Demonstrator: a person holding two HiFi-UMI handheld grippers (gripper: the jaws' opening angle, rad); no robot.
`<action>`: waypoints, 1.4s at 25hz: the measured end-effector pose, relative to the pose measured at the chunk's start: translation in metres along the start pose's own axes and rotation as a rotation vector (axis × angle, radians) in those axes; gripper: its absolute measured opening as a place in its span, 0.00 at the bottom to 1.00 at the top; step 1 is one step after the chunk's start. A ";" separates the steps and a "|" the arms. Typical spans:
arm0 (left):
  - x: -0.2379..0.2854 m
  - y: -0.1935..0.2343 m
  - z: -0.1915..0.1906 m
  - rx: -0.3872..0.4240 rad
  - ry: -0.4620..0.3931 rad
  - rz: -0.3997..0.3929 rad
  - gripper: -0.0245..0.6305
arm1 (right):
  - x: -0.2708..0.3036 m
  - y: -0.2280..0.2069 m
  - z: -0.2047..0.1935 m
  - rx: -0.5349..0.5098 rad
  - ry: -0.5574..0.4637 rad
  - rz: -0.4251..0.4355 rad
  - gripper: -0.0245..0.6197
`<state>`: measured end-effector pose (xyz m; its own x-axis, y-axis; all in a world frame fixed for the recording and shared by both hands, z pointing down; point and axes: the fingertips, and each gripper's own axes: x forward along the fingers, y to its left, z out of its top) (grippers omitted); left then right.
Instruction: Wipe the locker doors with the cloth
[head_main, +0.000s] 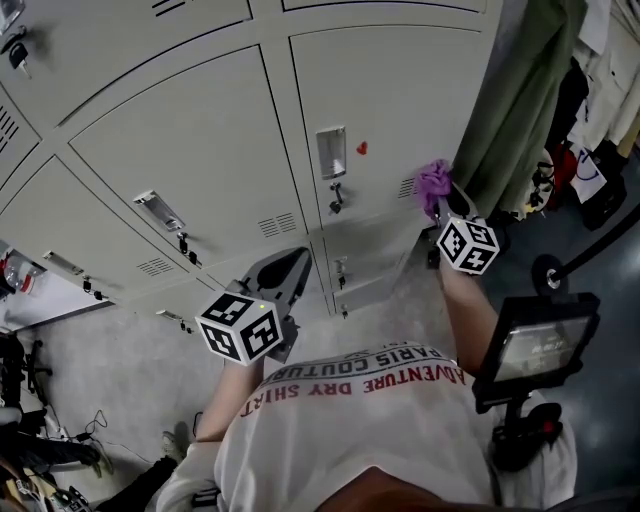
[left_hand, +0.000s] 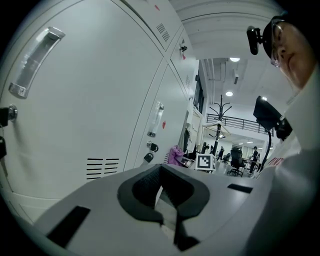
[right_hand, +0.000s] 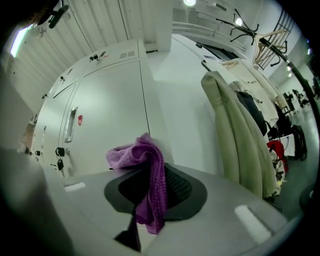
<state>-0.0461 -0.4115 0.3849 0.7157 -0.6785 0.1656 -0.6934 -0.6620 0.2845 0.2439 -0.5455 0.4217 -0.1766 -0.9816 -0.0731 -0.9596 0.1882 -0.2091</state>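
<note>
Grey locker doors (head_main: 400, 110) fill the wall ahead, each with a recessed handle (head_main: 331, 152) and a key (head_main: 336, 197) in the lock. A purple knitted cloth (head_main: 433, 183) is pinched in my right gripper (head_main: 445, 205), which is shut on it at the right edge of the middle-row door, by its vent. In the right gripper view the cloth (right_hand: 145, 170) drapes over the jaws of that gripper (right_hand: 150, 175), with the door (right_hand: 105, 115) just beyond. My left gripper (head_main: 285, 268) hangs lower left, shut and empty, pointing at the lower doors (left_hand: 75, 110).
A green coat (head_main: 520, 90) hangs right of the lockers, close to the cloth. Bags and clothes (head_main: 590, 180) crowd the far right. A black lamp-like device (head_main: 535, 345) on a stand sits by my right arm. Cables and gear (head_main: 30, 430) lie on the floor at left.
</note>
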 end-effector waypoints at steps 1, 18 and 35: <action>0.000 0.001 0.000 -0.003 -0.002 0.000 0.04 | -0.001 0.001 0.001 0.012 0.016 0.006 0.15; -0.070 -0.124 -0.048 0.004 -0.008 -0.067 0.04 | -0.231 0.174 0.050 0.002 0.150 0.467 0.15; -0.359 -0.363 -0.221 -0.005 0.030 0.116 0.04 | -0.625 0.289 -0.025 -0.030 0.305 0.671 0.15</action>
<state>-0.0322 0.1429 0.4309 0.6328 -0.7407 0.2256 -0.7714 -0.5779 0.2665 0.0714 0.1214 0.4317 -0.7766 -0.6220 0.0999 -0.6286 0.7548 -0.1874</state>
